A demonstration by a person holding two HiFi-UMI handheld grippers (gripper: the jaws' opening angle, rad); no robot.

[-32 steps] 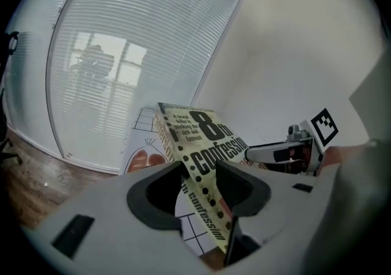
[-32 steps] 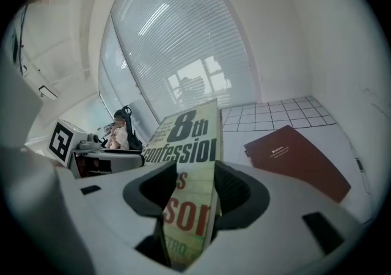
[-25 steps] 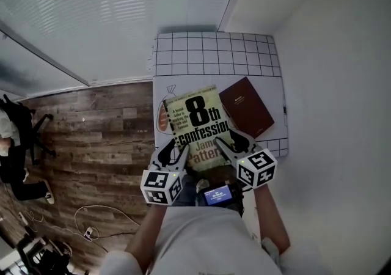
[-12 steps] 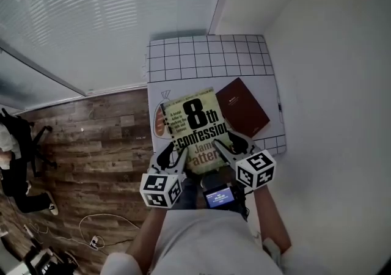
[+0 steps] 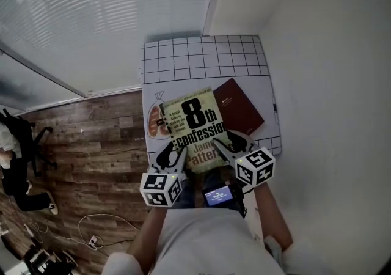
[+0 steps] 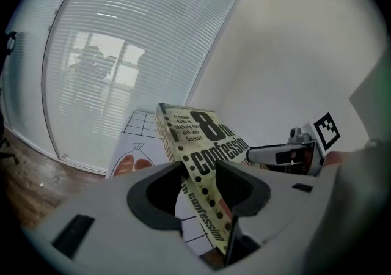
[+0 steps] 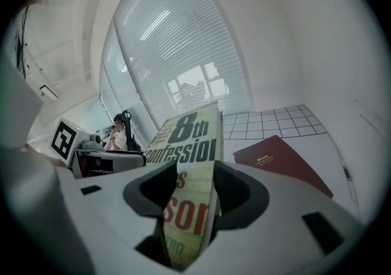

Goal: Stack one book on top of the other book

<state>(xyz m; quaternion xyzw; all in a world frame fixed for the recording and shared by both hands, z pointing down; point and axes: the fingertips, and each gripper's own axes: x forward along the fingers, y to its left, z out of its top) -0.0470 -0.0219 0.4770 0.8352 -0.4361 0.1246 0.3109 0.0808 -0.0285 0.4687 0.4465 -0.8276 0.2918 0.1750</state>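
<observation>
The left gripper has its fingers closed on the near left edge of the yellow book, one finger on the cover and the other under it. The right gripper grips the same book at its near right edge in the same way, with the page edge showing between its fingers. In the head view, the two grippers stand side by side at the book's near end, the left one and the right one, each held in one of the person's hands.

The yellow book is tilted, with its near end up off the bench and its cover facing up. Whether its far end touches the bench cannot be told. The maroon book lies flat on the bench just right of the yellow book, with its left corner close by the yellow book's right edge.

The bench top is white with a black grid along its far part. An orange drawing shows left of the yellow book. A wooden floor lies to the left, blinds fill the far left, and a white wall stands on the right.
</observation>
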